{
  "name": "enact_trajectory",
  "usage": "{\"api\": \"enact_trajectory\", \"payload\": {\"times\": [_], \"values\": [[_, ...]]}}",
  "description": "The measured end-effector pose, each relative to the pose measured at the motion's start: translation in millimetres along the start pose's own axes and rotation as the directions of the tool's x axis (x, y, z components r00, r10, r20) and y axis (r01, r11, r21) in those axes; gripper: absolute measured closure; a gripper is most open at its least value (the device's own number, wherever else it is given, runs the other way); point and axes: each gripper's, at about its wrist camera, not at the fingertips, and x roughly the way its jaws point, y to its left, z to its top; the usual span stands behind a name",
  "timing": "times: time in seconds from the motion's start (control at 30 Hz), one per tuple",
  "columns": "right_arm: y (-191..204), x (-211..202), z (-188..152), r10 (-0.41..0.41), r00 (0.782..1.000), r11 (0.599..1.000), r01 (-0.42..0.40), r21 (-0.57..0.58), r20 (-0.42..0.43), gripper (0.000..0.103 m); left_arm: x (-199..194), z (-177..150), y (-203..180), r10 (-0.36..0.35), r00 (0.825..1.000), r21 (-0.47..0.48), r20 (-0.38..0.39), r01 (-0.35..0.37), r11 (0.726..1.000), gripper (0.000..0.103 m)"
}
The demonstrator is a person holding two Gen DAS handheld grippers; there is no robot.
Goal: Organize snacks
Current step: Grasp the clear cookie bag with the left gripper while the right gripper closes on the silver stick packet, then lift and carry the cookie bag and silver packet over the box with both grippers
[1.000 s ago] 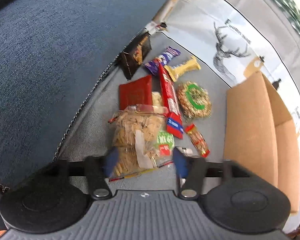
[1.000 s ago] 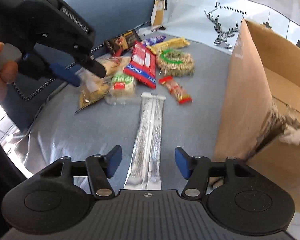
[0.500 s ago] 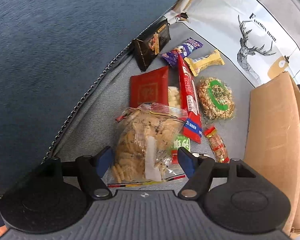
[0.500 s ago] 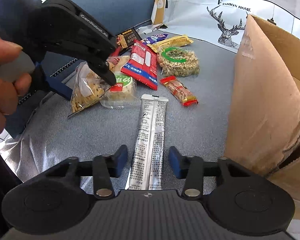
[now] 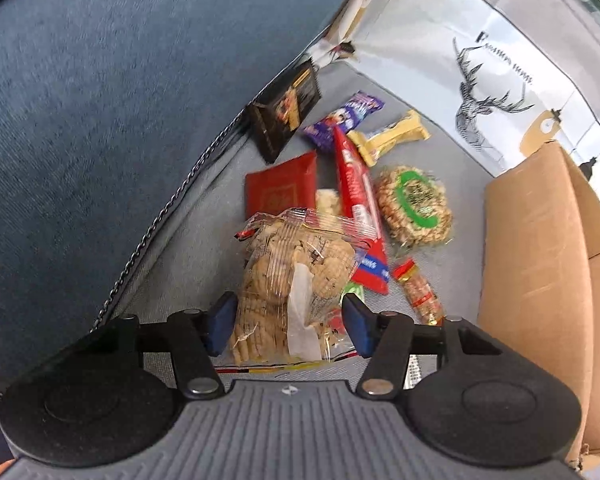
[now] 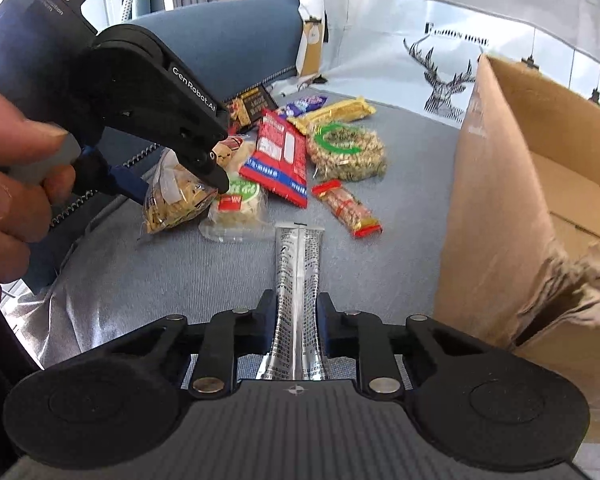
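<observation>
Both pairs of jaws have narrowed: the right gripper point(image 6: 296, 316) is closing on the silver sachet point(image 6: 298, 264) mid-cushion beside the cardboard box point(image 6: 496, 184), the left gripper point(image 5: 286, 322) closing around the cookie bag point(image 5: 296, 272), both for lifting

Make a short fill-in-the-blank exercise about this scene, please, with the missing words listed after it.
1. The right gripper is closing on a long ____ sachet.
2. The left gripper has a clear bag of ____ between its fingers.
3. The open box is made of ____.

Missing words: silver; biscuits; cardboard
</observation>
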Motion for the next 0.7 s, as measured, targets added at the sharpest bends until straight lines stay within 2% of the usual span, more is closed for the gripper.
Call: {"api": "enact_trajectory", "payload": {"times": [0.37, 0.57, 0.7], "values": [[3.3, -35.2, 10.0, -0.035, 0.989, 0.998, 0.041, -0.039, 0.143, 0.085, -20.5, -2.1, -8.3, -0.086, 0.993, 0.046, 0.075, 0.083, 0.996, 0.044], [-5.3, -57.8, 23.4, -0.036, 0.976, 0.999, 0.043, -0.026, 0.214, 0.085, -34.3, -4.0, -20.0, -0.125, 0.979, 0.098, 0.161, 0.110, 0.989, 0.044], [-20.5, -78.2, 39.5, -0.048, 0.959, 0.999, 0.049, 0.004, 0.280, 0.085, -44.5, -4.0, -28.9, -0.149, 0.963, 0.124, 0.222, 0.124, 0.984, 0.044]]}}
